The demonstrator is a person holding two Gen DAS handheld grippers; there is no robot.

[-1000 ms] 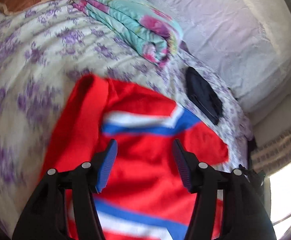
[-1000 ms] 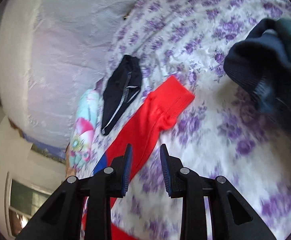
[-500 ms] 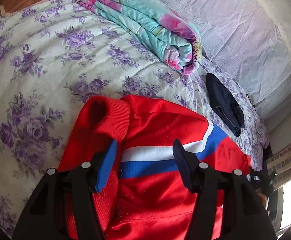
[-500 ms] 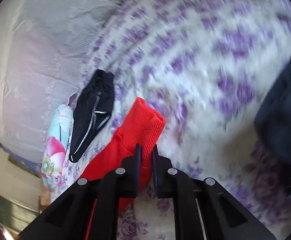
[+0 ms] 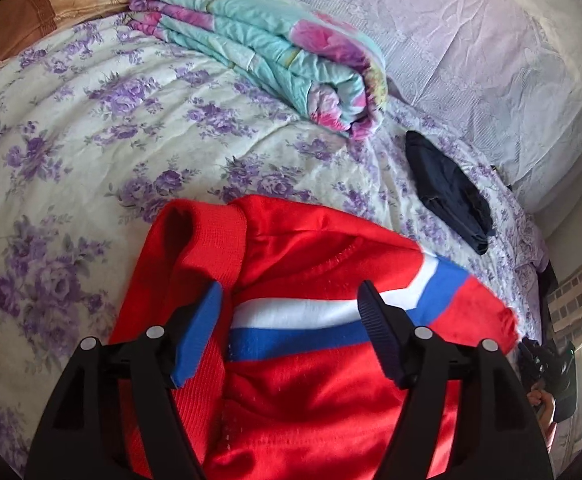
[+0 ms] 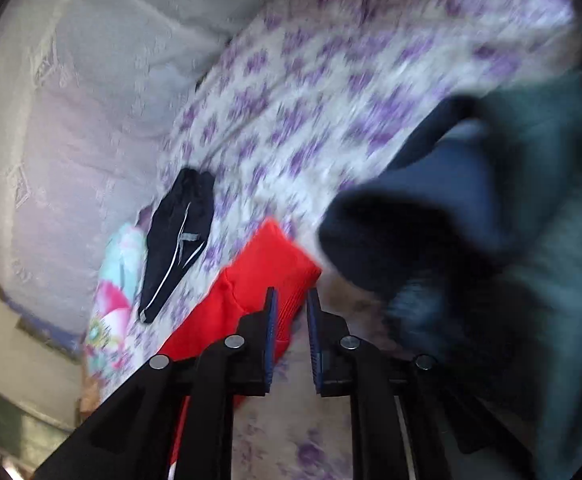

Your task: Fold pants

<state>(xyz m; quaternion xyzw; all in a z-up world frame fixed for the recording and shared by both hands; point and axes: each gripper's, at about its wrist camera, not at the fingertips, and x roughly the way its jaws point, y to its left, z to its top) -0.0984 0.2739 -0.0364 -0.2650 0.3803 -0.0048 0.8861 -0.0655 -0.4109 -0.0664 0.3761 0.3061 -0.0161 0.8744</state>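
Red pants (image 5: 311, 380) with a white and blue stripe lie folded on the floral bedspread (image 5: 91, 152). My left gripper (image 5: 289, 300) hovers over them, open and still opening; its left fingertip (image 5: 207, 308) is above a ribbed red cuff, and nothing is pinched. In the blurred right wrist view, the other ribbed red cuff (image 6: 275, 264) of the pants reaches into the narrow gap of my right gripper (image 6: 291, 312). Those jaws are opening, and bedspread shows between the cuff and the right pad.
A folded turquoise and pink blanket (image 5: 275, 52) and a brown pillow (image 5: 51, 4) lie at the far side. A dark folded garment (image 5: 447, 192) (image 6: 179, 240) lies by the lilac lace cover (image 5: 471, 40). A dark blue and teal clothes pile (image 6: 471, 240) is close on the right.
My left jaws have spread wider above the pants. My right gripper, shut on the red cuff half a second ago, has parted its jaws and swung toward the dark clothes pile.
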